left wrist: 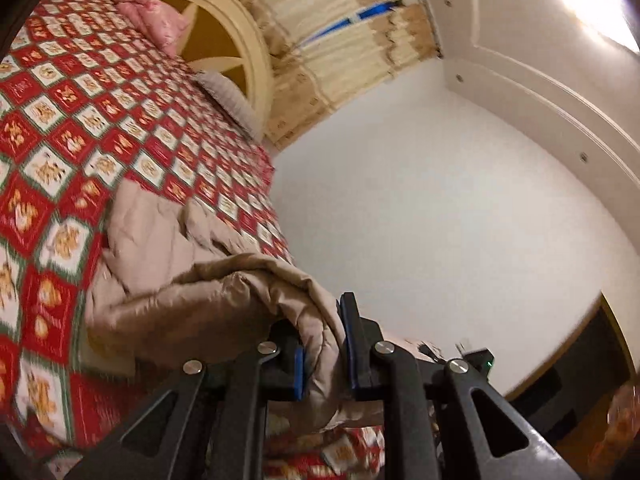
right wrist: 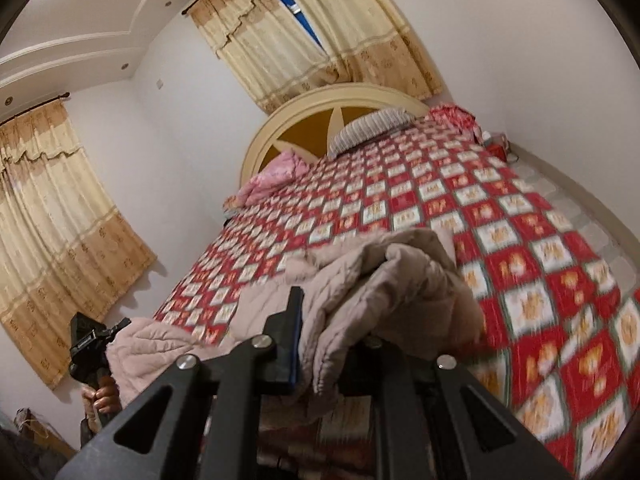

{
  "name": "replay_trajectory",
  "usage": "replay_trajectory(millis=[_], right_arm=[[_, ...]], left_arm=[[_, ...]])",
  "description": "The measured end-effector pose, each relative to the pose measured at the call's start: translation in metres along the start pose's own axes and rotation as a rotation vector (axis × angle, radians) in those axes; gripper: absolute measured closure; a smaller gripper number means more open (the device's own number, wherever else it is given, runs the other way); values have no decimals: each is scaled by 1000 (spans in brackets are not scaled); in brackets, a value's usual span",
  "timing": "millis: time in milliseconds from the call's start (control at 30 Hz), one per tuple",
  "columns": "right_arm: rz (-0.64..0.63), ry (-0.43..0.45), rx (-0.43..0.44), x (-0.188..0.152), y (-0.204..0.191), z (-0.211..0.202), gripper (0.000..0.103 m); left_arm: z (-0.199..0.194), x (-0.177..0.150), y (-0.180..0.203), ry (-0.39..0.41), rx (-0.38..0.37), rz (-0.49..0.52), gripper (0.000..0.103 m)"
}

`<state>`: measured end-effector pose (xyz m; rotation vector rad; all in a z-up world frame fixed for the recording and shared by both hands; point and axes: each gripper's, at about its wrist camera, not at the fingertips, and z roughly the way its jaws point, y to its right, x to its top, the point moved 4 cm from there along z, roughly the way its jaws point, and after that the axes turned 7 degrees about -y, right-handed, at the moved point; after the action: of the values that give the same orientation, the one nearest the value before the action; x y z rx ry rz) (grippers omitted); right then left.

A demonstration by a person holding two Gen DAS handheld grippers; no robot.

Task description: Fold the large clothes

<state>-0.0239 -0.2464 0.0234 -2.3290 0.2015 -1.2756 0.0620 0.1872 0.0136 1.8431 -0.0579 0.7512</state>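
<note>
A beige quilted jacket (left wrist: 192,280) lies partly on the red checked bedspread (left wrist: 80,120) and is lifted at its near edge. My left gripper (left wrist: 325,354) is shut on a fold of the jacket, which bulges between the blue pads. In the right wrist view the same jacket (right wrist: 384,280) drapes over my right gripper (right wrist: 320,344), shut on a bunched edge; its right finger is hidden under the cloth. The left gripper (right wrist: 90,344) shows at the lower left, held by a hand (right wrist: 105,398), with the jacket stretched between the two grippers.
The bed (right wrist: 440,200) has a round cream headboard (right wrist: 320,120), a pink pillow (right wrist: 276,172) and a striped pillow (right wrist: 368,128). Curtains (right wrist: 312,40) hang behind it and on the left wall. A white wall (left wrist: 440,220) is to the bed's right in the left wrist view.
</note>
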Motion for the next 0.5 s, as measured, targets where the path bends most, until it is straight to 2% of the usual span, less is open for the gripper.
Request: replay_trajectory(millis=[200,367,500], right_arm=[[15,-3,-24,65,17,59,87],[-9,-33,-131,109,31,138,87],[29,-73,-202,125,59,206,87]], left_arm=[[44,66,-49,42,97,-135,88],[91,112,-97,61,194,-237,88],[122,137,-138,61,275,-317,88]])
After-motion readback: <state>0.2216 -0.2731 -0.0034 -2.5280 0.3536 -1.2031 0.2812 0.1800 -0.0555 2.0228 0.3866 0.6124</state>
